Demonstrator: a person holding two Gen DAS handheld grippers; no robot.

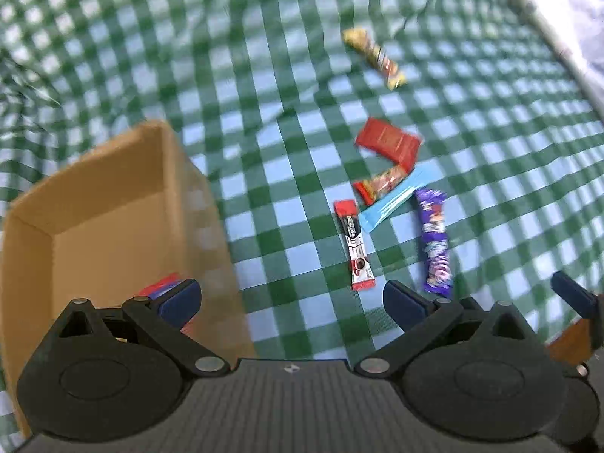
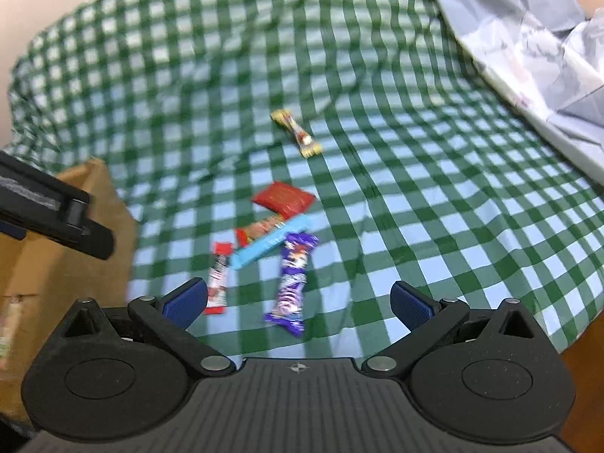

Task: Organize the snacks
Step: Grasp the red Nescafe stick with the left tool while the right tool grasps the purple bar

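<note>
Left wrist view: we see the left gripper (image 1: 290, 298) with its jaws spread wide and holding nothing, poised over the near right edge of an open cardboard box (image 1: 113, 204). A red-and-blue packet (image 1: 162, 287) lies inside the box, partly hidden behind the left finger. The box rests on a green-and-white checked cloth (image 1: 264, 75).

To the right of the box, loose snacks lie on the cloth: a Nescafé coffee stick (image 1: 355, 245), a light blue wrapper (image 1: 396, 198) lying across an orange-red bar (image 1: 381, 183), a red packet (image 1: 389, 141) just beyond them, and a purple chocolate bar (image 1: 434, 241) nearest the right. A yellow wrapped bar (image 1: 375, 56) lies well apart, farther back.

Right wrist view: we see the right gripper (image 2: 300, 300), jaws likewise wide and empty, above the near end of the purple chocolate bar (image 2: 290, 283). The box (image 2: 56, 245) stands at the left edge, and grey patterned fabric (image 2: 528, 37) lies at upper right.
</note>
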